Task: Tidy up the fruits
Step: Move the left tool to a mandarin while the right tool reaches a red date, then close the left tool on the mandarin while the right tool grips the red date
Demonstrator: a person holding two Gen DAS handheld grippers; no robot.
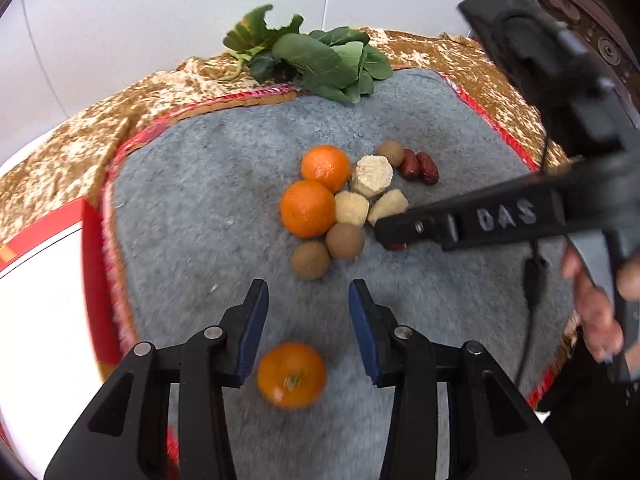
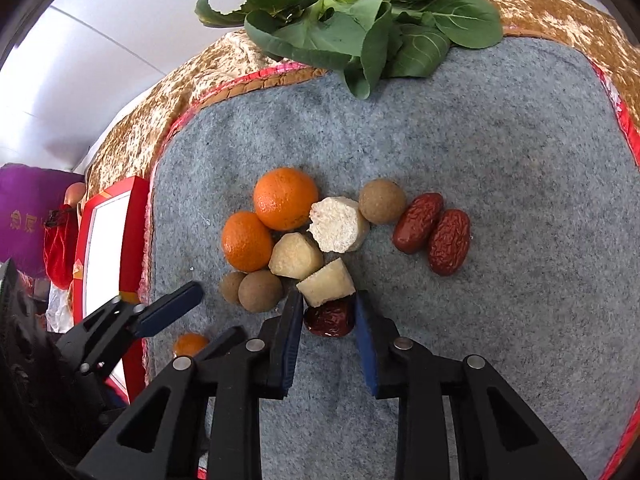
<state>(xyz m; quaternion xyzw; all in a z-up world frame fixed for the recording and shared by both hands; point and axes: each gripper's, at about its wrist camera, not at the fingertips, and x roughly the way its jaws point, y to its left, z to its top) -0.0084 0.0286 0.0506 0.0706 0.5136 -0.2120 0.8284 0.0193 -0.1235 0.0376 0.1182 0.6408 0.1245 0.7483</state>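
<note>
Right gripper [image 2: 329, 316] is clamped on 1 red date [image 2: 329, 322]; lift straight, sparing the pale chunk [image 2: 326, 282] at 12 o'clock. Left gripper [image 1: 308, 292] hangs apart over a loose orange [image 1: 291, 374]

Three round orange tangerines [image 1: 291, 374], three round brown longans [image 2: 382, 201], three wrinkled dark-red dried jujubes [image 2: 449, 241], three pale peeled cane chunks [image 2: 338, 224], one bunch of green leaves [image 2: 368, 28].

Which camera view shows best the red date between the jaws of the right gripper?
The right wrist view. There the red date lies between the two blue pads of the right gripper, its wrinkled skin clear. In the left wrist view only a small red edge shows under that gripper's black finger.
</note>
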